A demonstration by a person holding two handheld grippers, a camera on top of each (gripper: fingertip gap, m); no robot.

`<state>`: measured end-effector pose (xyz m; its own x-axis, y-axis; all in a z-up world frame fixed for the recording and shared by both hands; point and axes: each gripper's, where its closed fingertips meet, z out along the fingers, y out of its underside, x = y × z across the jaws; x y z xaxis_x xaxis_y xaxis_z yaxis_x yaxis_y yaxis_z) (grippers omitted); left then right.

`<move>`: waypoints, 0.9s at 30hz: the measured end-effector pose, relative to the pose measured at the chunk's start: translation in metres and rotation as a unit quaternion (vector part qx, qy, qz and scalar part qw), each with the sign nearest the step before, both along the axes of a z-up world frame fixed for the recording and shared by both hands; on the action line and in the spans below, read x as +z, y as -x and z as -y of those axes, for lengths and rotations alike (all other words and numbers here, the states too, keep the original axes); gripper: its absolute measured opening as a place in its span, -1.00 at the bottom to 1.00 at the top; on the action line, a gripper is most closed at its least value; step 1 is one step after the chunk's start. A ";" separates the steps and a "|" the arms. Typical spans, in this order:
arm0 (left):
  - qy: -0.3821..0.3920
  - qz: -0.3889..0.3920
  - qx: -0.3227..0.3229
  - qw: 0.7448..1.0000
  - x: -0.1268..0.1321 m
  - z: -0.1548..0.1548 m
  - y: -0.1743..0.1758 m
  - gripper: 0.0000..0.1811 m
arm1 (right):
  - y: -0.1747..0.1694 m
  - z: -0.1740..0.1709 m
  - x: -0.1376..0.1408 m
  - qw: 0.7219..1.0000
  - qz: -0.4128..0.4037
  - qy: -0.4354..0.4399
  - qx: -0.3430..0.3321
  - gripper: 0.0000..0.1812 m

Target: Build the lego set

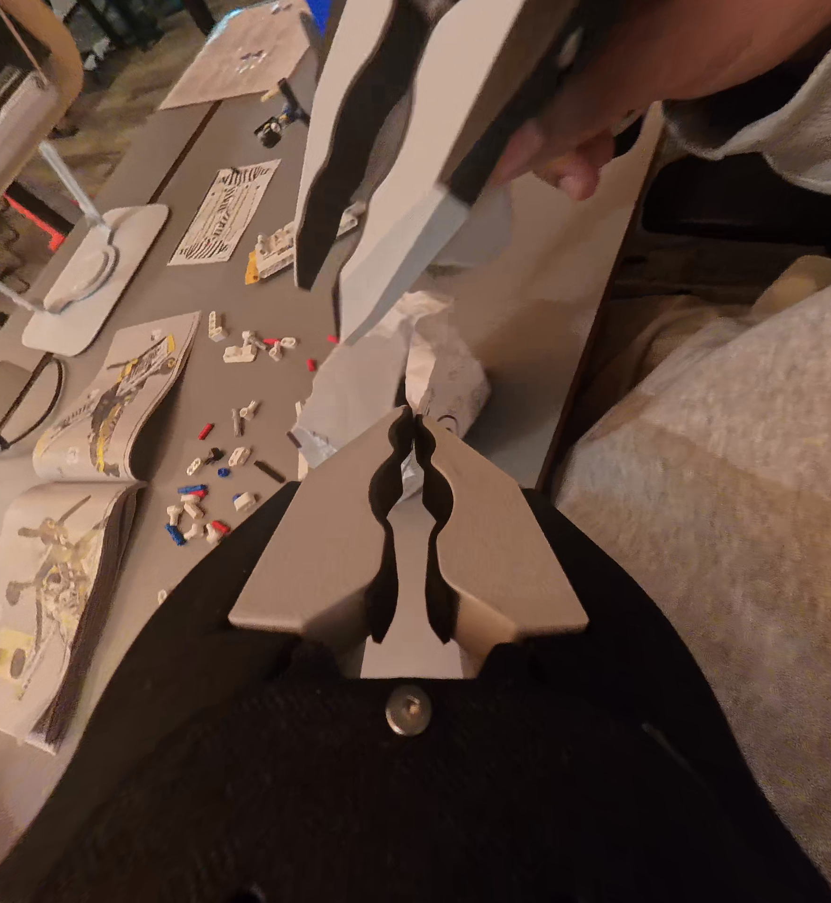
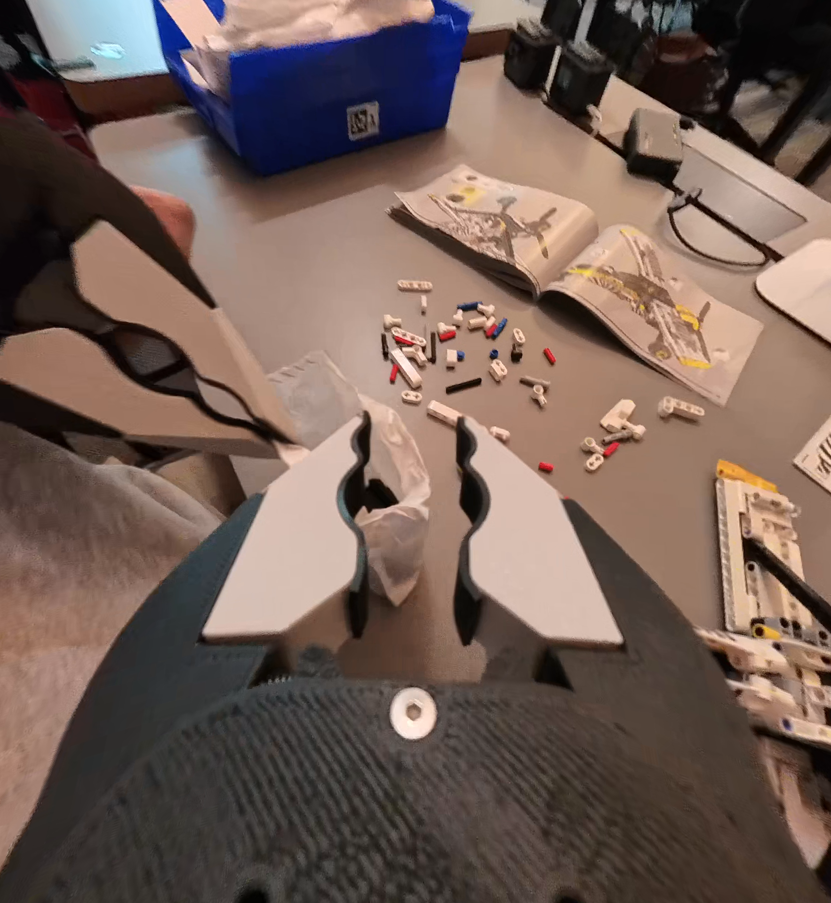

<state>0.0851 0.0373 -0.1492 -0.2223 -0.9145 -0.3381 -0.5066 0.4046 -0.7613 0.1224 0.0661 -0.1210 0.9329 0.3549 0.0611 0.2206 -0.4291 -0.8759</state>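
The left gripper [image 1: 412,424] pinches the crinkly plastic bag [image 1: 445,371] at the surface's [image 2: 306,254] near edge — light, limp, slippery — while the right gripper's [image 2: 412,424] fingers stand apart around its other end.

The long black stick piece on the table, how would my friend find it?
Start at the open instruction booklet on the grey table. Just in front of it lies a scatter of small white, red and blue pieces. Near its close edge lies the long black stick, flat and alone: thin, plain and longer than the coloured pins around it.
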 end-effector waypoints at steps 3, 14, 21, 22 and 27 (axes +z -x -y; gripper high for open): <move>0.027 0.009 0.016 0.999 0.002 -0.007 0.001 -1.00 | 0.006 0.008 0.017 0.998 -0.034 -0.034 0.029 -0.52; 0.078 0.052 0.029 0.995 0.021 -0.022 0.008 -1.00 | 0.010 0.021 -0.010 0.999 -0.003 -0.010 0.042 -0.38; 0.105 0.046 0.026 0.993 0.019 -0.021 0.016 -1.00 | 0.013 0.015 -0.012 0.999 0.023 -0.030 0.032 -0.90; 0.117 0.045 0.016 0.992 0.019 -0.017 0.018 -1.00 | 0.013 0.015 -0.007 0.999 0.001 -0.037 0.035 -0.98; 0.192 0.059 -0.041 0.979 0.031 0.003 0.022 -1.00 | 0.016 0.021 0.010 0.992 -0.095 -0.061 0.060 -1.00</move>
<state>0.0634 0.0348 -0.1182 -0.2795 -0.9601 0.0002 -0.3834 0.1114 -0.9168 0.1063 0.0456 -0.1113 0.8835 0.4642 -0.0631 0.0885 -0.2975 -0.9506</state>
